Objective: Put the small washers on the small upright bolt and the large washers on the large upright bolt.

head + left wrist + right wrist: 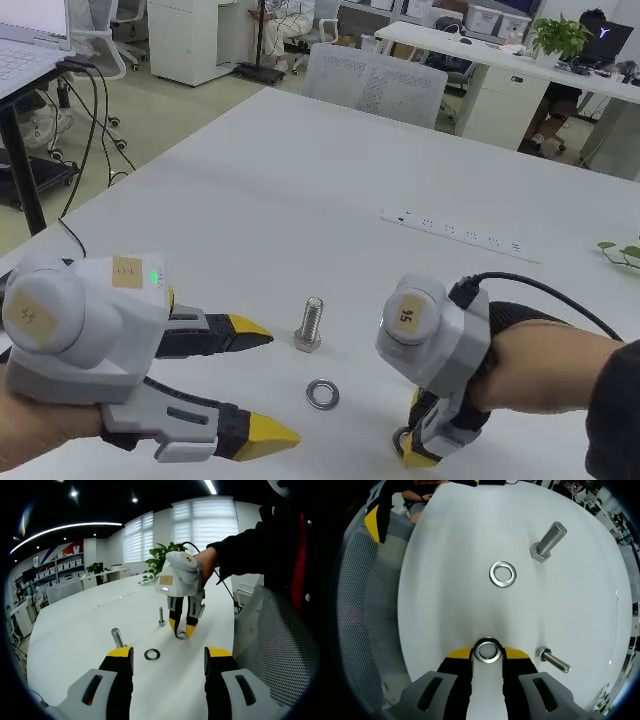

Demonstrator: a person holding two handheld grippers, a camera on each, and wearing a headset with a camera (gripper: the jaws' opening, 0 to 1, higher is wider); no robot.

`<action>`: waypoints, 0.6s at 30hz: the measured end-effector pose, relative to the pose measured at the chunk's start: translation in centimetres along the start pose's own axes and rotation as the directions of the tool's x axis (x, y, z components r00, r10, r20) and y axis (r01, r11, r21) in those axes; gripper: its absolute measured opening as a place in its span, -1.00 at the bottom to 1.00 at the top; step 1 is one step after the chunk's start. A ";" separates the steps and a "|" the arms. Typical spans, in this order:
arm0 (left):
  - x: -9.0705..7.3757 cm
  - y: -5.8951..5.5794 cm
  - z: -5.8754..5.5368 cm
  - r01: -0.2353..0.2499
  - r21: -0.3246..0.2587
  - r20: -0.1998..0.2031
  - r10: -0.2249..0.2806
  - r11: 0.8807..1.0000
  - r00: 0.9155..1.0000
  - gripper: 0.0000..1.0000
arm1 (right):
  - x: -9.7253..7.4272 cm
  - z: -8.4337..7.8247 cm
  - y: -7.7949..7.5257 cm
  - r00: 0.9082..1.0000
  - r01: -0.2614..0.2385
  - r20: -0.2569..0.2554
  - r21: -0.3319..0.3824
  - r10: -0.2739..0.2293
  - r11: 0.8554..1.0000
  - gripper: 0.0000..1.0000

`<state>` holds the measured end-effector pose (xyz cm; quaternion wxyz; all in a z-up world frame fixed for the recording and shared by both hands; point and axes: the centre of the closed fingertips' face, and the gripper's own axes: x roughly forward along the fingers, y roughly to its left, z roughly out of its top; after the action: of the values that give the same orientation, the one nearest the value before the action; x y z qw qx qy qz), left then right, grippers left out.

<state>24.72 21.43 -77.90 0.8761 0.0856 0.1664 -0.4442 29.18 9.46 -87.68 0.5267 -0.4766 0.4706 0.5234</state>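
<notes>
The large bolt (309, 325) (118, 637) (547, 542) stands head-down on the white table (300, 180). A loose washer (322, 393) (152, 654) (502, 574) lies flat just in front of it. My left gripper (265, 380) (169, 655) is open, its jaws level above the table and pointing at that washer. My right gripper (412, 455) (182, 627) (487, 654) points down at the table, shut on another washer (487, 650) (181, 634). The small bolt (161, 616) (552, 660) stands close beside the right gripper's tips.
A white power strip (455, 232) lies further back on the table. A grey mesh chair (375, 85) stands at the far edge, another mesh chair (270, 645) (365, 630) at the near edge. Plant leaves (620, 252) reach in at the right.
</notes>
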 end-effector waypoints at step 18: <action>-0.7 0.6 0.1 -0.029 -0.004 0.017 0.029 1.000 0.999 0.13 | -4.2 3.0 0.4 0.998 0.017 0.063 -0.044 -0.014 0.999 -0.56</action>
<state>24.80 22.29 -77.56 0.8840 0.0827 0.1585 -0.4320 28.70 12.06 -83.23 0.5345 -0.4752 0.4386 0.5442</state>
